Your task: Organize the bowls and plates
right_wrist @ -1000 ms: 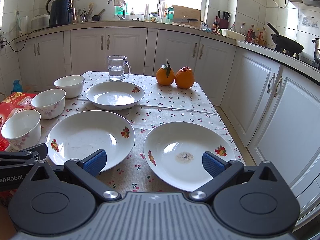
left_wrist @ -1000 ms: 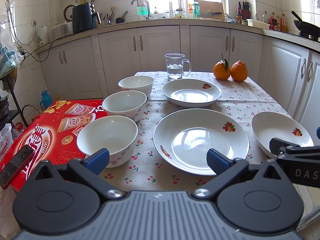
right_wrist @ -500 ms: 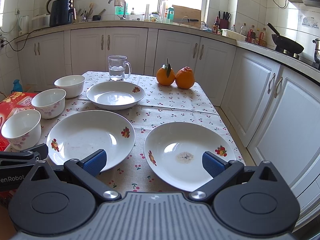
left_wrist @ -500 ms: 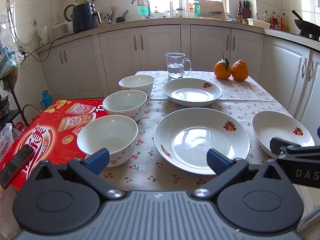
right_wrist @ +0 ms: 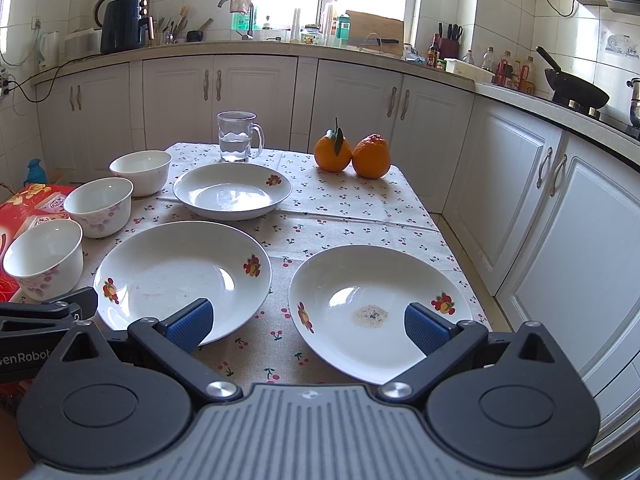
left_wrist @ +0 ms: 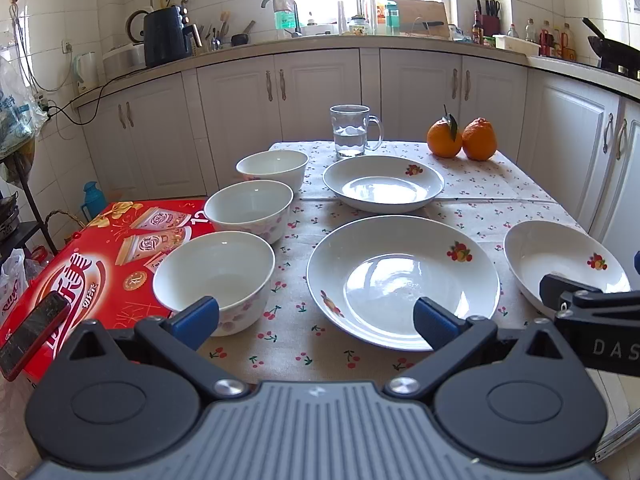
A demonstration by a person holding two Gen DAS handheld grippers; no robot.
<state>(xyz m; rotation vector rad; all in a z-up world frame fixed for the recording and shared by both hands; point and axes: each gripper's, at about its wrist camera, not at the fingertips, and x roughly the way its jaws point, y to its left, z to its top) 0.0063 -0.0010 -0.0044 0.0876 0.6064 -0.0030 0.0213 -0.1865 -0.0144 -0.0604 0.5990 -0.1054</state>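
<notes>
Three white bowls stand in a row along the table's left side: near bowl [left_wrist: 214,278], middle bowl [left_wrist: 250,210], far bowl [left_wrist: 272,166]. Three white fruit-print plates lie on the cherry-print cloth: a large middle plate [left_wrist: 402,280] [right_wrist: 182,276], a far plate [left_wrist: 382,186] [right_wrist: 232,190], and a near right plate [right_wrist: 380,308] [left_wrist: 560,264] with a small stain. My left gripper [left_wrist: 316,318] hovers open over the table's near edge, between the near bowl and the large plate. In front of the near right plate my right gripper [right_wrist: 308,322] is open and holds nothing.
A glass mug [left_wrist: 352,132] of water and two oranges [left_wrist: 462,138] stand at the table's far end. A red carton [left_wrist: 60,280] with a phone [left_wrist: 30,334] on it sits left of the table. White cabinets [right_wrist: 540,184] run behind and along the right.
Both grippers have barely shifted; nothing on the table has moved and both stay open.
</notes>
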